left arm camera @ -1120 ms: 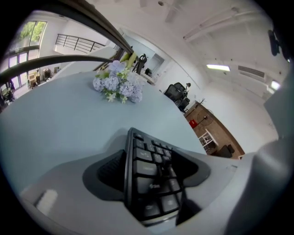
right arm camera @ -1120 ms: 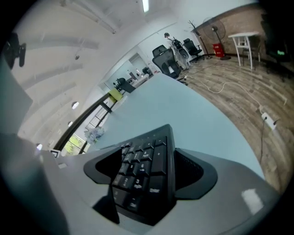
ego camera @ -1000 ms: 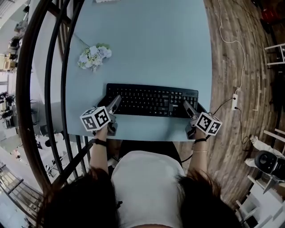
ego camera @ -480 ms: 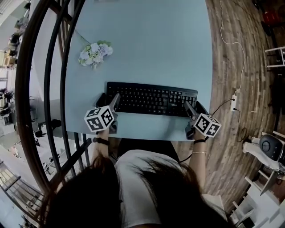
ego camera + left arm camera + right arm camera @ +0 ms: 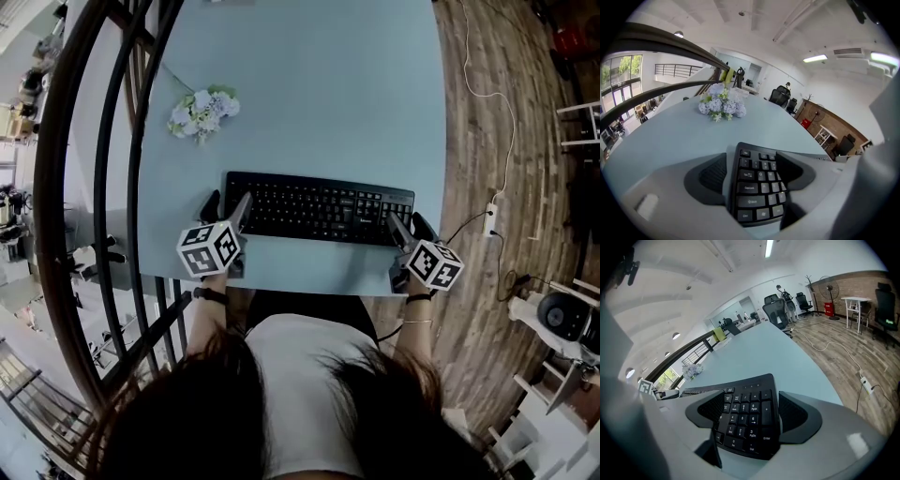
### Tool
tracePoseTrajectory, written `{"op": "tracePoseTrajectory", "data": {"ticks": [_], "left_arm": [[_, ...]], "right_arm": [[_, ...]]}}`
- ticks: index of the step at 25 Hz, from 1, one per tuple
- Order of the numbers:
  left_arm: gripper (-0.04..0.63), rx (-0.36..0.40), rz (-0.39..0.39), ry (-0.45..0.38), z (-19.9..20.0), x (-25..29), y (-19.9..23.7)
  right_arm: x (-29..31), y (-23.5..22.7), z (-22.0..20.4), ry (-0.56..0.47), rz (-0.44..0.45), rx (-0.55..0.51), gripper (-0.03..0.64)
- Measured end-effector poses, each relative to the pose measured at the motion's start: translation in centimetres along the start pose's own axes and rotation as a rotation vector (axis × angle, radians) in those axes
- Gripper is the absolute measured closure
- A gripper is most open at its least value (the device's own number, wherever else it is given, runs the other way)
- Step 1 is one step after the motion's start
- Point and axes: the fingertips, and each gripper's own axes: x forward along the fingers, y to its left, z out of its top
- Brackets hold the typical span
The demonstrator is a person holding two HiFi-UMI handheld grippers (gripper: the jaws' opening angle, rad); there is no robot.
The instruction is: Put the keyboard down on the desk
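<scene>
Black rectangular plastic keyboard (image 5: pixel 317 207) sits crosswise before me, long axis left-to-right, level at pale blue desk (image 5: pixel 309 94) near its front edge. My left gripper (image 5: pixel 228 204) clamps left end; right gripper (image 5: pixel 405 225) clamps number-pad end. Can't tell if underside touches.

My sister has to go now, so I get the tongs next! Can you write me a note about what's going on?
Left tongs: shut on the keyboard, left end.
Right tongs: shut on its right end.
The keyboard is level and low by the near edge of the desk; I cannot tell whether it touches.
Done: it is over its spot.
Left: settle it flat, open both tongs, pull back.
</scene>
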Motion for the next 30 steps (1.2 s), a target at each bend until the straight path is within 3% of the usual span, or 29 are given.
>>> {"op": "tracePoseTrajectory", "data": {"ticks": [8,14,26,30], "left_arm": [[0.233,0.037,-0.017,-0.036,2.4,-0.4,-1.5],[0.233,0.076,-0.044,-0.109,5.7,-0.7,-3.4],[0.235,0.214,-0.129,-0.257,12.0,-3.6,-10.9],[0.246,0.246,-0.18,-0.299,12.9,-4.7,-13.4]], "right_arm": [[-0.8,1.1,2.1,-0.037,0.013,-0.033,0.281],[-1.0,3.2,5.4,-0.107,0.06,-0.095,0.282],[-4.2,8.4,12.3,-0.246,0.189,-0.253,0.287],[-5.7,10.2,13.7,-0.299,0.224,-0.31,0.342]]}}
